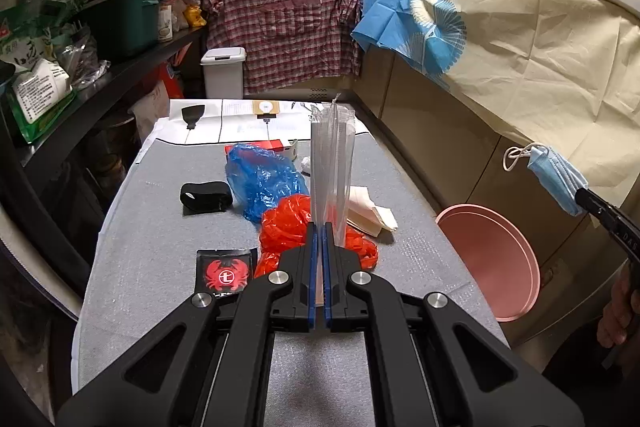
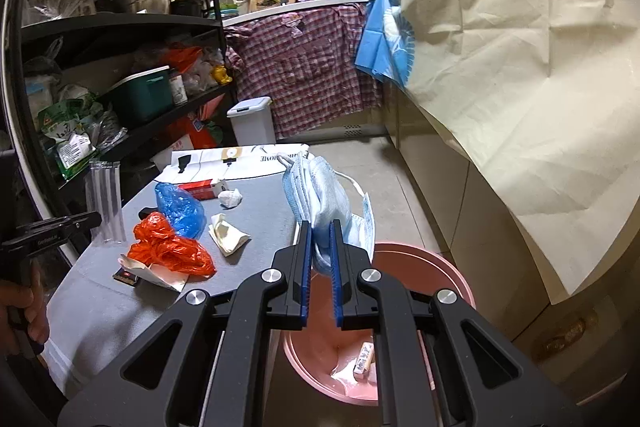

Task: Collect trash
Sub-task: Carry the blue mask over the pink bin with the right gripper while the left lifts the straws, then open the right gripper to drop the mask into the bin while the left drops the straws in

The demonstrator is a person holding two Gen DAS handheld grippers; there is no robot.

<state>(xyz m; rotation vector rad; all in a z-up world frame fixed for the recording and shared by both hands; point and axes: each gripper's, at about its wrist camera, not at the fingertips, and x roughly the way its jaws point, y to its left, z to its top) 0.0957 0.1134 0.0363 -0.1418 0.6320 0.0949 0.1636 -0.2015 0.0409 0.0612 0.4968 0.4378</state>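
My left gripper [image 1: 321,227] is shut on a clear plastic wrapper [image 1: 332,163] and holds it upright above the grey table [image 1: 160,227]; it also shows in the right wrist view [image 2: 105,203]. My right gripper [image 2: 321,227] is shut on a light blue face mask [image 2: 324,195] and holds it over the pink bin [image 2: 432,267], which stands on the floor right of the table. The mask also shows in the left wrist view [image 1: 556,179]. On the table lie a red plastic bag [image 1: 288,223], a blue plastic bag [image 1: 260,179], crumpled paper [image 1: 368,211], a white wad [image 2: 230,197] and a crab-logo packet [image 1: 224,275].
A black strap [image 1: 206,197] and a red box [image 2: 198,190] lie on the table, with white paper [image 1: 240,119] at its far end. A small carton [image 2: 365,359] lies inside the bin. Shelves [image 1: 120,67] stand at the left, a white lidded bin [image 1: 222,73] beyond, cloth-draped counters [image 1: 520,67] at the right.
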